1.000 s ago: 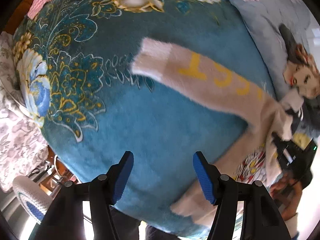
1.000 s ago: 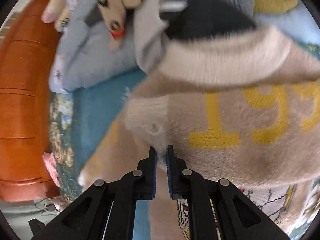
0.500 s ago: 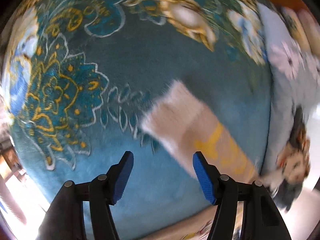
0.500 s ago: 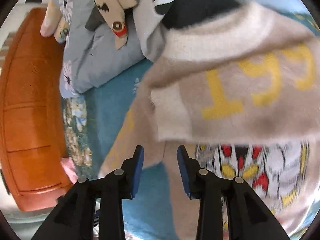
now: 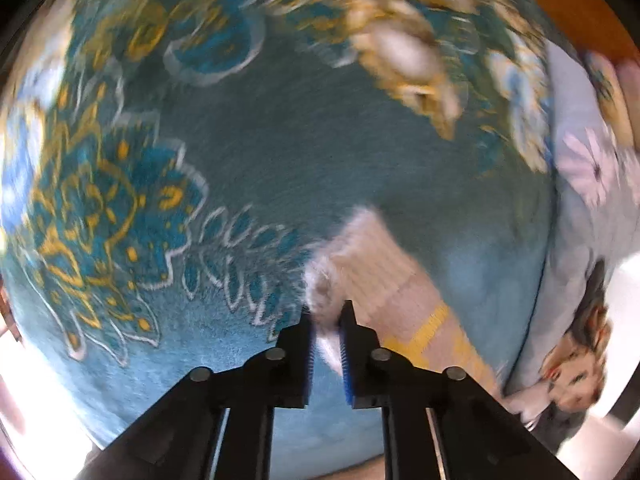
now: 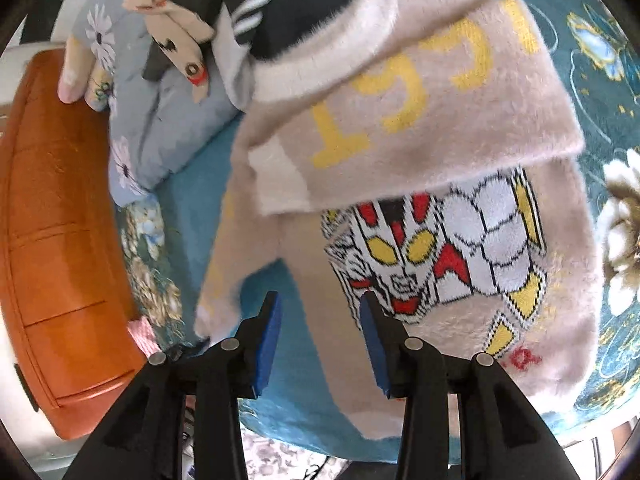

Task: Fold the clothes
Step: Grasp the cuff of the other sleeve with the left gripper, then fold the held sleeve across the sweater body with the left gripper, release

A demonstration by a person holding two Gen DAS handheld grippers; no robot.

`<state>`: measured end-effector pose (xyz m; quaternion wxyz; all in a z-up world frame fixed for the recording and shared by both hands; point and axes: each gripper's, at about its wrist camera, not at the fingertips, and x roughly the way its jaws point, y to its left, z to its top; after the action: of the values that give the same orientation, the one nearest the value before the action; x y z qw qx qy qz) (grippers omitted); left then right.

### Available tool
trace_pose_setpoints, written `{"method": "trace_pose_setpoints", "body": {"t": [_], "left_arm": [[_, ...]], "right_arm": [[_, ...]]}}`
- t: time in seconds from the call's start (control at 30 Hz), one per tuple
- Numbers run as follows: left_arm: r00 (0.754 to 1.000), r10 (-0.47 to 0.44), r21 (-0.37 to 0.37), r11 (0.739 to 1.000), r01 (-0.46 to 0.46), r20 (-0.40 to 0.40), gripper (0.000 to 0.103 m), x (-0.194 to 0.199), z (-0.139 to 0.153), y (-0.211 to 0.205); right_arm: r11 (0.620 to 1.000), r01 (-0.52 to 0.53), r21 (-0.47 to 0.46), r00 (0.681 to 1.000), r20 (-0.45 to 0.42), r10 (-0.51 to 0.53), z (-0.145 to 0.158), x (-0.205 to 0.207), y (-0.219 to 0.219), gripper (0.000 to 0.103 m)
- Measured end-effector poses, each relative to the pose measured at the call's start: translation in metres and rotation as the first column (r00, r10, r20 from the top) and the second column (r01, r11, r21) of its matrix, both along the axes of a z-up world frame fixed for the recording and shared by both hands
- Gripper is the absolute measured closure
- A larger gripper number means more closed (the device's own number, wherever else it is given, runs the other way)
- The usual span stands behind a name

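A fuzzy beige sweater [image 6: 560, 280] with a cartoon robot face and yellow numbers lies on a teal floral blanket [image 6: 600, 40]. One sleeve [image 6: 400, 92] is folded across its chest. The right gripper [image 6: 319, 298] hovers above the sweater's side with its jaws opening; the pads press on nothing. In the left wrist view the other sleeve stretches out over the blanket [image 5: 280, 140], and the left gripper [image 5: 325, 316] is shut on the corner of its pale ribbed cuff [image 5: 372, 256]. That view is blurred.
A light blue flowered pillow [image 6: 160, 120] and a pile of dark striped clothes [image 6: 280, 8] lie past the sweater's collar. An orange wooden headboard [image 6: 60, 200] runs along the left. The pillow [image 5: 588, 208] also edges the left wrist view.
The left gripper came down to the sleeve cuff and shut on it. The right gripper let go of the folded sleeve, opened, and drew back from it.
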<state>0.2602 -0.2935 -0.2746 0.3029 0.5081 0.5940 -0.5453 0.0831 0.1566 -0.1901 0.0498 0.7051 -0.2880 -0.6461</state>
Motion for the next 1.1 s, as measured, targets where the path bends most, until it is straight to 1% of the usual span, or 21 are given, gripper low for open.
{"method": "trace_pose_setpoints", "body": {"t": [0.03, 0.1, 0.13, 0.17, 0.27, 0.33, 0.37, 0.43, 0.53, 0.6, 0.67, 0.73, 0.8, 0.83, 0.9, 0.97, 1.03, 1.1], "left_arm": [[0.999, -0.049, -0.039, 0.998, 0.049, -0.013, 0.093, -0.006, 0.012, 0.003], [0.989, -0.146, -0.119, 0.983, 0.140, -0.038, 0.093, -0.017, 0.036, 0.011], [0.980, -0.191, -0.157, 0.971, 0.181, -0.051, 0.093, -0.023, 0.049, 0.016], [0.968, -0.240, -0.206, 0.953, 0.223, -0.066, 0.093, -0.028, 0.065, 0.023], [0.935, -0.332, -0.305, 0.909, 0.284, -0.120, 0.094, -0.042, 0.110, 0.040], [0.915, -0.372, -0.342, 0.889, 0.303, -0.157, 0.094, -0.053, 0.137, 0.042], [0.896, -0.406, -0.365, 0.874, 0.323, -0.179, 0.094, -0.065, 0.150, 0.051], [0.853, -0.473, -0.410, 0.838, 0.359, -0.219, 0.094, -0.089, 0.176, 0.071], [0.779, -0.580, -0.473, 0.770, 0.429, -0.238, 0.095, -0.124, 0.197, 0.110], [0.713, -0.658, -0.505, 0.713, 0.486, -0.243, 0.095, -0.144, 0.213, 0.154], [0.639, -0.730, -0.538, 0.650, 0.537, -0.244, 0.095, -0.163, 0.230, 0.198], [0.573, -0.786, -0.540, 0.594, 0.596, -0.233, 0.095, -0.180, 0.230, 0.243], [0.530, -0.819, -0.535, 0.557, 0.636, -0.222, 0.095, -0.191, 0.230, 0.279], [0.499, -0.842, -0.532, 0.525, 0.665, -0.206, 0.095, -0.199, 0.227, 0.305], [0.460, -0.867, -0.531, 0.486, 0.694, -0.192, 0.095, -0.208, 0.223, 0.337], [0.406, -0.898, -0.524, 0.430, 0.735, -0.168, 0.095, -0.220, 0.214, 0.376], [0.367, -0.919, -0.516, 0.385, 0.765, -0.142, 0.095, -0.227, 0.206, 0.405], [0.323, -0.939, -0.502, 0.338, 0.796, -0.120, 0.095, -0.234, 0.195, 0.435]], "right_arm": [[1.000, 0.003, -0.006, 1.000, -0.009, -0.003, 0.004, -0.002, 0.001, 0.062], [1.000, -0.002, -0.017, 1.000, -0.025, 0.002, 0.010, -0.006, 0.000, 0.062], [1.000, -0.011, -0.025, 0.999, -0.036, 0.011, 0.014, -0.007, 0.000, 0.062], [0.999, -0.020, -0.033, 0.999, -0.047, 0.019, 0.017, -0.008, 0.000, 0.062], [0.998, -0.030, -0.060, 0.997, -0.071, 0.025, 0.024, -0.005, 0.003, 0.062], [0.998, -0.025, -0.065, 0.997, -0.070, 0.021, 0.025, -0.001, 0.007, 0.062], [0.997, -0.016, -0.070, 0.998, -0.068, 0.011, 0.026, 0.002, 0.012, 0.062], [0.996, 0.011, -0.088, 0.997, -0.072, -0.017, 0.028, 0.008, 0.024, 0.062], [0.991, 0.052, -0.126, 0.994, -0.085, -0.063, 0.035, 0.018, 0.046, 0.062], [0.989, 0.071, -0.130, 0.992, -0.096, -0.084, 0.041, 0.026, 0.067, 0.062], [0.987, 0.095, -0.130, 0.988, -0.107, -0.109, 0.047, 0.033, 0.091, 0.062], [0.982, 0.130, -0.133, 0.983, -0.114, -0.146, 0.052, 0.039, 0.118, 0.062], [0.974, 0.176, -0.143, 0.975, -0.111, -0.193, 0.055, 0.046, 0.146, 0.062], [0.967, 0.213, -0.143, 0.967, -0.112, -0.229, 0.057, 0.052, 0.167, 0.062], [0.958, 0.256, -0.132, 0.955, -0.117, -0.272, 0.060, 0.062, 0.196, 0.062], [0.945, 0.305, -0.116, 0.941, -0.115, -0.318, 0.062, 0.074, 0.228, 0.062], [0.935, 0.342, -0.098, 0.930, -0.106, -0.352, 0.063, 0.091, 0.250, 0.062], [0.921, 0.379, -0.085, 0.918, -0.094, -0.386, 0.062, 0.109, 0.267, 0.062]]}}
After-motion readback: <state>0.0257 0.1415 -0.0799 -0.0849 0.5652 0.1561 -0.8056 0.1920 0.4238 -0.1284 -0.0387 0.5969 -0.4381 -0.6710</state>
